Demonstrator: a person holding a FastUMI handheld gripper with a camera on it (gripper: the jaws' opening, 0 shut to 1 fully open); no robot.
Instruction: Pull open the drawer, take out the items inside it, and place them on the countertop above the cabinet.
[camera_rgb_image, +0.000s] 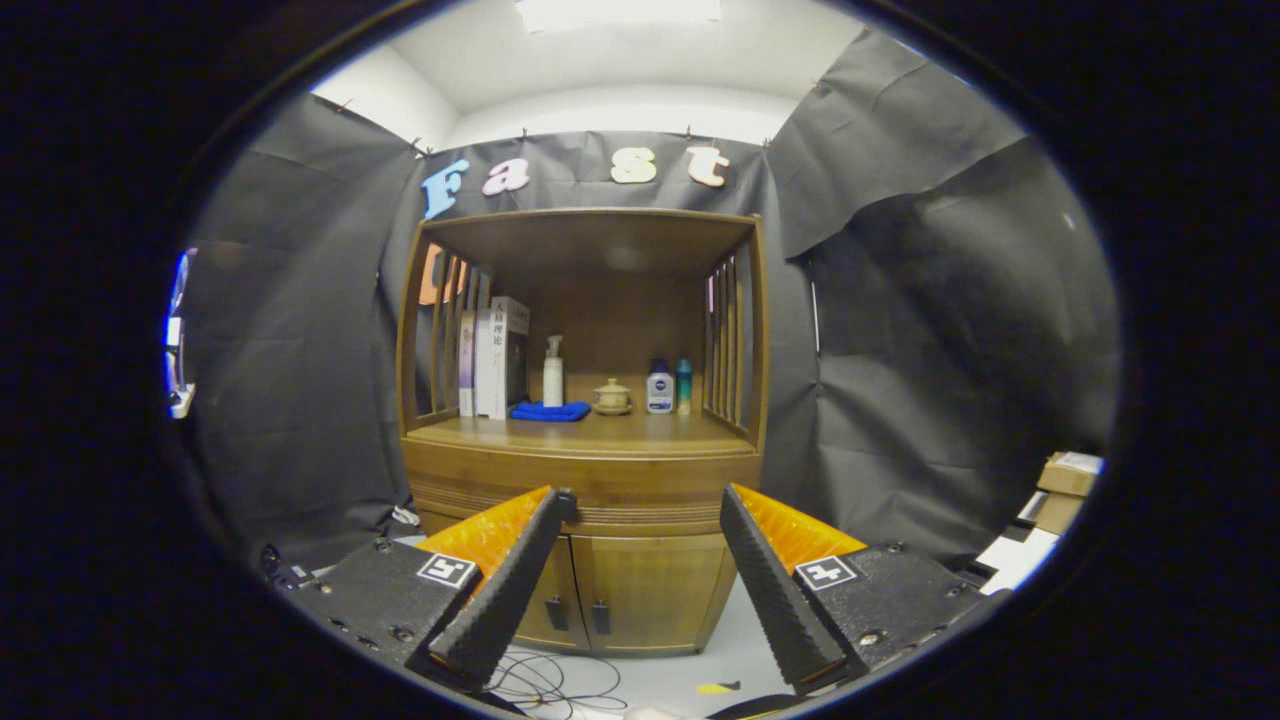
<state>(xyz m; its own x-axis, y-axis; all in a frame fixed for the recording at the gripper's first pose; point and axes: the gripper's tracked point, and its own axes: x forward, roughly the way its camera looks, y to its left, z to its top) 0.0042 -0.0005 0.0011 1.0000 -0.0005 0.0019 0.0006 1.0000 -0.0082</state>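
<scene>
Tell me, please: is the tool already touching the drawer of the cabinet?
Apart. In the gripper view the tool is open, holding nothing, and the cabinet stands well beyond its fingertips, with floor between; the drawer is still closed.

The gripper (645, 500) has two long black fingers (505, 590) with ribbed, saw-toothed inner faces, each tapering from a blunt wide base to a narrow tip. Bright orange wedge-shaped backing (490, 530) sits behind each finger on its outer side. Both fingers are mounted on flat black textured carriage blocks (385, 600) fastened with small round screws. Each block carries a white square marker (446, 570) printed with a black blocky pattern.
</scene>
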